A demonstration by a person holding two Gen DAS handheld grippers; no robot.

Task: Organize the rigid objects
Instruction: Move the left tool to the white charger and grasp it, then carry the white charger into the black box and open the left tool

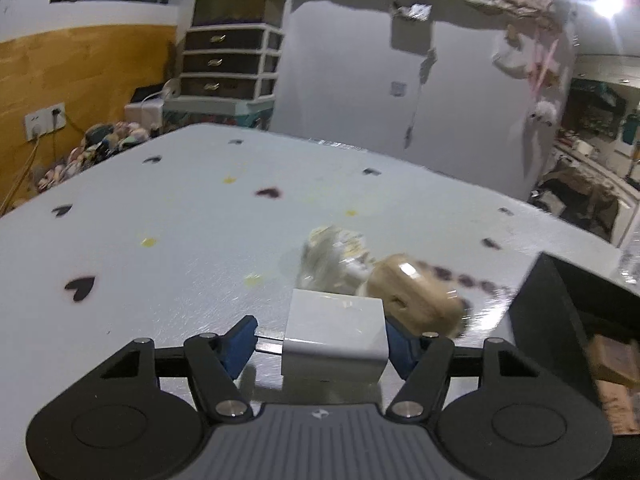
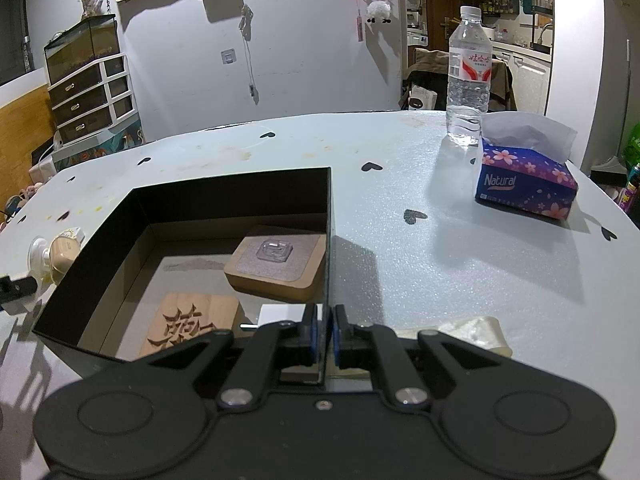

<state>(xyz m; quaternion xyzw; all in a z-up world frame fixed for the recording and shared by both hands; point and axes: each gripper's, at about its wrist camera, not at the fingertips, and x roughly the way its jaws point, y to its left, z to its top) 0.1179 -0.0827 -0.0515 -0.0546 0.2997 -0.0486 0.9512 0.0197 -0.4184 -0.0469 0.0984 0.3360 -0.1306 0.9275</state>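
The right gripper (image 2: 325,334) clenched the box (image 2: 224,184) wall (steadying it); the left gripper (image 1: 320,344) bracketed a white charger (image 1: 334,338), grip uncertain.

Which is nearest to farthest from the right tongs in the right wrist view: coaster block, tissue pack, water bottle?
From the right tongs, shut on the black box's wall:
1. Coaster block, inside the box, just ahead, slightly left.
2. Tissue pack, on the table, ahead right.
3. Water bottle, upright, behind the tissue pack near the far edge.
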